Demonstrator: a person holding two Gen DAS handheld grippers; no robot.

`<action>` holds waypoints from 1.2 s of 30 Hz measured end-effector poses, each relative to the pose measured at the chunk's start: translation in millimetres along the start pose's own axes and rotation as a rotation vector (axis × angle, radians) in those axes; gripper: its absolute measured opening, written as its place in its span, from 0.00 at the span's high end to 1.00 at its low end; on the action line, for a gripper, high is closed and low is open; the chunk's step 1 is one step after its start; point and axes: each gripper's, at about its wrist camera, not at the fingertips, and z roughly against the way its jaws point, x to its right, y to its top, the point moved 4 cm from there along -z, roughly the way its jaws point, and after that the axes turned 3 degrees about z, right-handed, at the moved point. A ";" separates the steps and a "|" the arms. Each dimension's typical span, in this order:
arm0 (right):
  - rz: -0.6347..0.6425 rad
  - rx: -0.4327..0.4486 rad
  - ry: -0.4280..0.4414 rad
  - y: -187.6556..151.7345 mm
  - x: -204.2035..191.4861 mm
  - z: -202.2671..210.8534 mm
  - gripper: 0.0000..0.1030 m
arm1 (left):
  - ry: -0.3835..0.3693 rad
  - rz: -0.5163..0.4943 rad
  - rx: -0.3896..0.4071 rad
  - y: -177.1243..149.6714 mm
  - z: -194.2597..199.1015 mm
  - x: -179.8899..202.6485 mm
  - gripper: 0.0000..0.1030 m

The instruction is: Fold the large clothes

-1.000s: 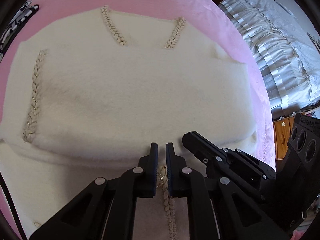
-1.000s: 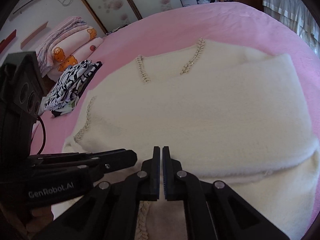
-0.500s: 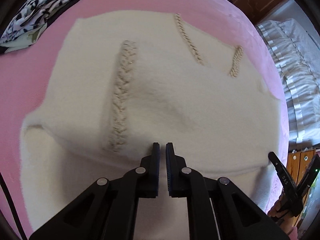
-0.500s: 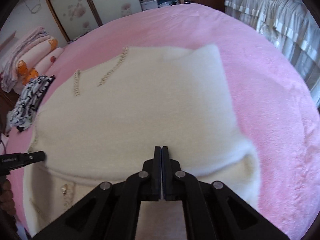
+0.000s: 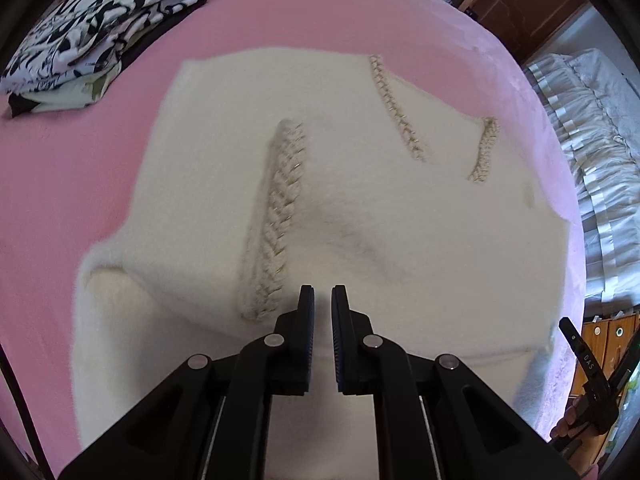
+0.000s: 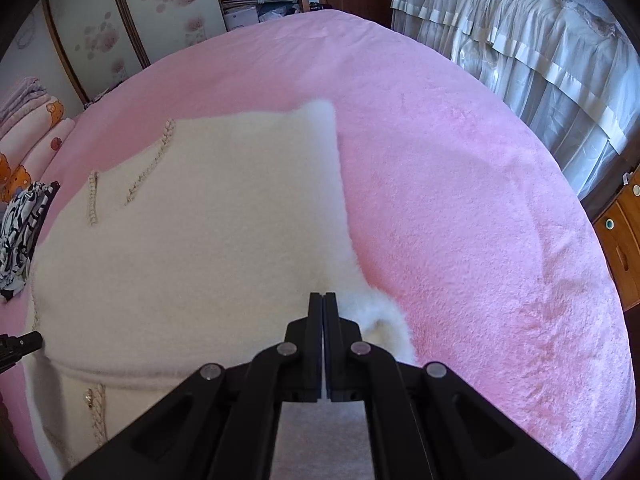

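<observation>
A cream fuzzy sweater [image 5: 360, 208] with braided trim lies folded on the pink bed cover [image 5: 68, 184]; its sleeves are laid across the body. My left gripper [image 5: 322, 288] hovers over the near left part, just right of a braided strip [image 5: 280, 216], its jaws nearly together with nothing between them. In the right wrist view the sweater [image 6: 200, 248] fills the left half. My right gripper [image 6: 323, 294] is shut and empty over the sweater's fluffy right edge. Each gripper shows at the rim of the other's view: the right gripper [image 5: 588, 364] and the left gripper's tip [image 6: 20, 344].
A folded black-and-white patterned garment [image 5: 96, 28] lies on the bed at the far left. Pink cover [image 6: 480, 220] spreads to the right of the sweater. A white frilled drape [image 6: 520, 40], wooden drawers [image 6: 624, 232] and stacked blankets [image 6: 24, 148] surround the bed.
Both grippers were side by side over the sweater's near middle. The left has swung toward the left sleeve's braid and the right toward the right edge. Both stayed shut.
</observation>
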 end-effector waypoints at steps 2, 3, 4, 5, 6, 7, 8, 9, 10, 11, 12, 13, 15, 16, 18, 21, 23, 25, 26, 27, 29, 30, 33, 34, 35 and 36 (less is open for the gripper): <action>0.007 0.034 0.036 12.3 -9.5 7.1 1.00 | -0.007 -0.043 0.028 7.1 8.5 15.9 0.95; 0.017 0.049 0.058 19.0 -16.7 9.7 1.00 | -0.015 -0.067 0.045 11.4 11.1 26.8 0.94; 0.029 0.061 0.082 25.2 -24.7 10.9 1.00 | -0.024 -0.084 0.054 15.4 11.8 37.2 0.94; 0.045 0.074 0.107 32.0 -33.3 11.1 1.00 | -0.041 -0.098 0.061 19.3 11.5 47.6 0.94; 0.065 0.090 0.130 39.0 -42.4 10.5 1.00 | -0.057 -0.108 0.070 21.9 10.7 56.9 0.94; 0.082 0.105 0.156 45.2 -51.4 8.6 1.00 | -0.072 -0.118 0.082 24.4 9.0 67.0 0.94; 0.095 0.119 0.183 49.9 -59.9 6.1 1.00 | -0.085 -0.125 0.095 26.7 5.8 76.7 0.94; 0.105 0.131 0.214 55.2 -68.5 1.7 1.00 | -0.094 -0.132 0.105 29.3 1.4 85.8 0.94; 0.110 0.137 0.242 59.6 -76.6 -3.7 1.00 | -0.098 -0.137 0.107 31.7 -4.2 93.3 0.94; 0.113 0.134 0.271 63.1 -84.2 -10.3 1.00 | -0.107 -0.138 0.107 32.6 -8.0 99.2 0.94; 0.116 0.133 0.300 64.1 -92.9 -15.8 1.00 | -0.124 -0.139 0.104 32.8 -13.2 105.0 0.94; 0.125 0.134 0.330 65.8 -101.5 -21.9 1.00 | -0.133 -0.136 0.103 32.3 -15.7 108.0 0.94; 0.151 0.140 0.360 66.8 -117.6 -32.8 1.00 | -0.147 -0.128 0.114 34.3 -27.3 113.5 0.94; 0.163 0.142 0.375 67.9 -123.7 -38.2 1.00 | -0.146 -0.124 0.114 34.0 -32.4 114.3 0.94; 0.168 0.150 0.402 66.5 -132.2 -47.0 1.00 | -0.144 -0.110 0.107 34.5 -44.9 115.4 0.94; 0.175 0.122 0.429 62.9 -141.1 -66.6 1.00 | -0.113 -0.085 0.095 36.6 -65.0 112.7 0.94; 0.194 0.083 0.426 58.0 -145.8 -80.1 1.00 | -0.085 -0.069 0.093 37.6 -73.7 105.2 0.94; 0.215 0.066 0.418 55.4 -147.3 -87.7 1.00 | -0.056 -0.047 0.116 37.4 -73.9 94.8 0.94; 0.228 0.062 0.422 55.8 -146.8 -88.8 1.00 | -0.049 -0.041 0.124 38.4 -74.0 90.1 0.94; 0.238 0.054 0.423 57.4 -145.5 -90.0 1.00 | -0.035 -0.037 0.132 39.1 -73.2 85.2 0.94; 0.256 0.040 0.415 61.5 -140.5 -91.3 1.00 | 0.003 -0.037 0.141 40.9 -72.7 76.2 0.94; 0.263 0.037 0.403 63.4 -135.8 -91.4 1.00 | 0.020 -0.038 0.144 41.3 -71.8 72.0 0.94; 0.270 0.045 0.365 70.1 -114.7 -91.1 1.00 | 0.060 -0.023 0.157 40.6 -67.3 60.5 0.94; 0.268 0.047 0.353 72.6 -105.2 -91.3 1.00 | 0.077 -0.018 0.164 40.2 -65.3 57.2 0.94; 0.262 0.049 0.342 74.7 -97.6 -91.9 1.00 | 0.092 -0.014 0.170 39.9 -62.5 52.9 0.94; 0.255 0.055 0.325 76.9 -87.5 -91.7 1.00 | 0.108 -0.010 0.178 39.3 -60.4 49.8 0.94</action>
